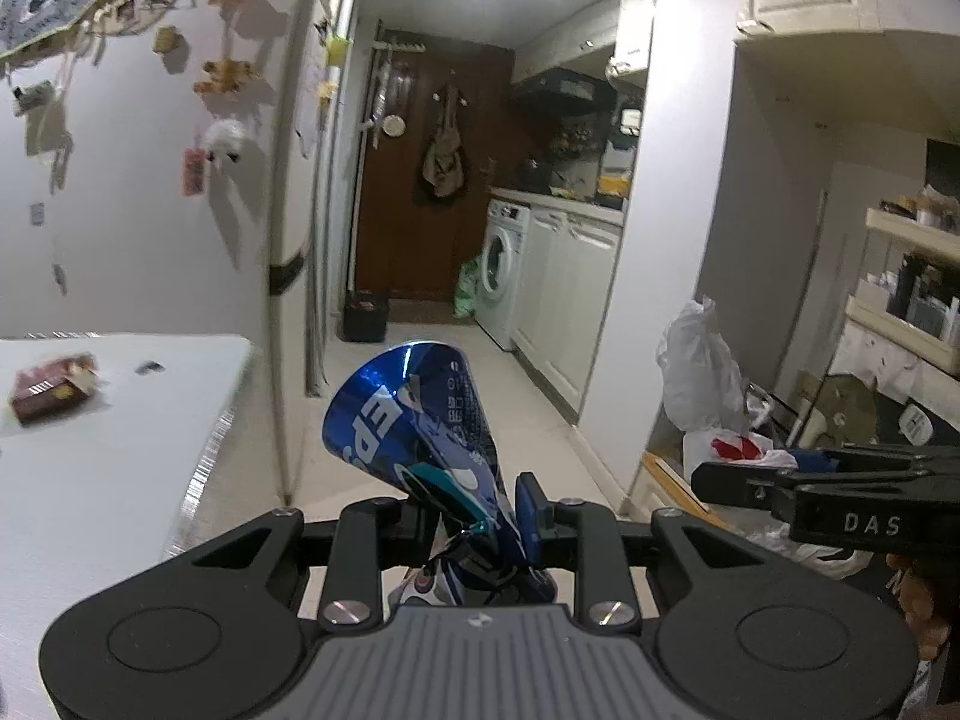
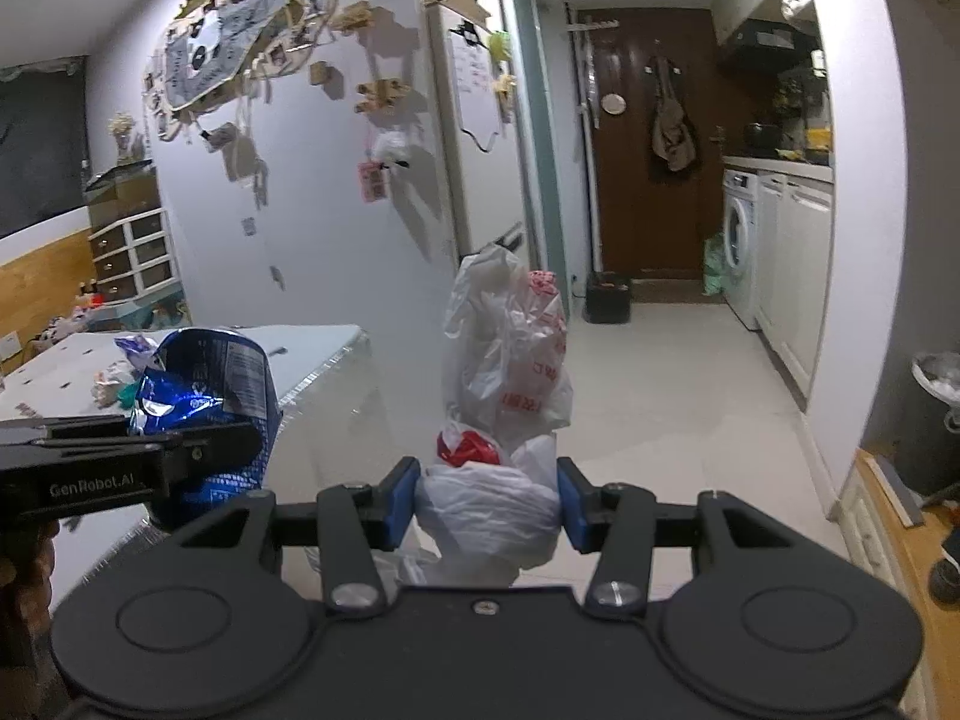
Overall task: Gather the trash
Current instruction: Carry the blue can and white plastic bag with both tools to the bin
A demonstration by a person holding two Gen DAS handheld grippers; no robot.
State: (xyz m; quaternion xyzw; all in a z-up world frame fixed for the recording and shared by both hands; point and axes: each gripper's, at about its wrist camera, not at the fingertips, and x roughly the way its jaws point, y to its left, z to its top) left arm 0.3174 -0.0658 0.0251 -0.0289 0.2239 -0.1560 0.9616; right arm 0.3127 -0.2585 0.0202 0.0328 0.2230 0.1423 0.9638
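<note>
My left gripper (image 1: 480, 519) is shut on a crushed blue soda can (image 1: 414, 426), which sticks up and forward from the jaws. The same can (image 2: 210, 396) shows at the left of the right wrist view, held by the left gripper (image 2: 198, 450). My right gripper (image 2: 487, 501) is shut on a bunched white plastic bag with red print (image 2: 510, 360), whose top stands above the blue pads (image 2: 403, 501). In the left wrist view the bag (image 1: 702, 372) and the right gripper (image 1: 702, 480) appear at the right. A small brown packet (image 1: 51, 393) lies on the white table (image 1: 108, 480).
Crumpled wrappers (image 2: 120, 372) lie on the table (image 2: 324, 348). A fridge with magnets (image 2: 336, 180) stands beside it. Down the hallway are a brown door (image 2: 648, 138), a black bin (image 2: 607, 297), a washing machine (image 2: 741, 240) and white cabinets (image 2: 792, 276). Shelves (image 1: 912, 300) stand at the right.
</note>
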